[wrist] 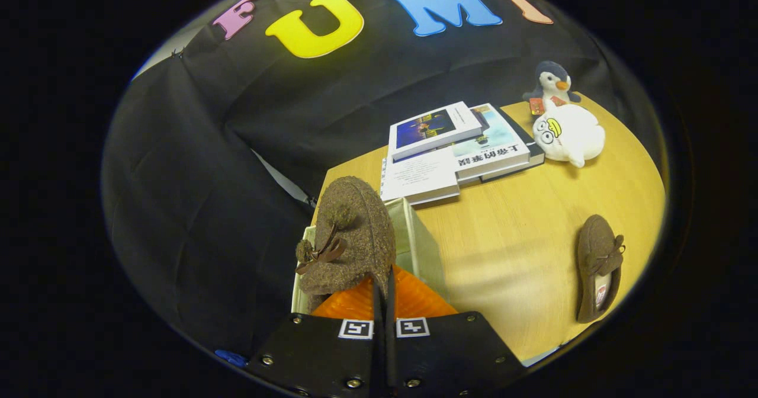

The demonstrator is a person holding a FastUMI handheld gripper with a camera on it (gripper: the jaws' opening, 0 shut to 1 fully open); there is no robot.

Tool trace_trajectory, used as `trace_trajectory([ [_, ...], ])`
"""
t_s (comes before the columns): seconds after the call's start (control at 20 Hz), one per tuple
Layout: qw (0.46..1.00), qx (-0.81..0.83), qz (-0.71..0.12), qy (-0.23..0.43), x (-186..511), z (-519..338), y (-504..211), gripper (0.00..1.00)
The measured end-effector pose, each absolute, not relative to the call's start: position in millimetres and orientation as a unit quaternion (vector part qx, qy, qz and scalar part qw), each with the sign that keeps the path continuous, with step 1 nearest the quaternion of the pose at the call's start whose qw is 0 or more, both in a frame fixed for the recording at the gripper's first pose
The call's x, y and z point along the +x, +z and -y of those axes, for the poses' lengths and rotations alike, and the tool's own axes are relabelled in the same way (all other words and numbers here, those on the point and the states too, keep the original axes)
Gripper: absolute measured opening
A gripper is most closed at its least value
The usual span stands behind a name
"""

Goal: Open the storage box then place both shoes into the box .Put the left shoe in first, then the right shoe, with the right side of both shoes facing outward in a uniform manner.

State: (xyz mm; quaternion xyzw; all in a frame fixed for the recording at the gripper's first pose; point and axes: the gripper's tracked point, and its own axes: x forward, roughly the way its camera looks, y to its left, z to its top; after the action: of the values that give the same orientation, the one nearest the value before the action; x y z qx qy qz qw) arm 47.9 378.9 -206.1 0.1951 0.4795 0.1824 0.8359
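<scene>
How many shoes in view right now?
2. One brown shoe pinched between the gripper fingers, over the open storage box. The other shoe lies on the table, off to the box's right.

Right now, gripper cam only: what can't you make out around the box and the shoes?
- Inside of the storage box: covered by the held shoe and the gripper; its contents can't be told.
- Heel of the held shoe: hidden behind the closed fingers, so the exact grip spot is unclear.
- Left or right shoe: can't tell for either the held one or the second shoe on the table.
- Box lid: position unclear.
</scene>
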Motion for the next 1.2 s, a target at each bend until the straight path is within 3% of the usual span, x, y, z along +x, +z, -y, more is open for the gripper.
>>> trace_trajectory([
  [1.05, 0.802, 0.143, -0.551, 0.179, 5.1, -463.5, -293.5, 0.01],
  [1.2, 0.8, 0.14, -0.549, 0.198, -0.2, -472.3, -299.3, 0.08],
])
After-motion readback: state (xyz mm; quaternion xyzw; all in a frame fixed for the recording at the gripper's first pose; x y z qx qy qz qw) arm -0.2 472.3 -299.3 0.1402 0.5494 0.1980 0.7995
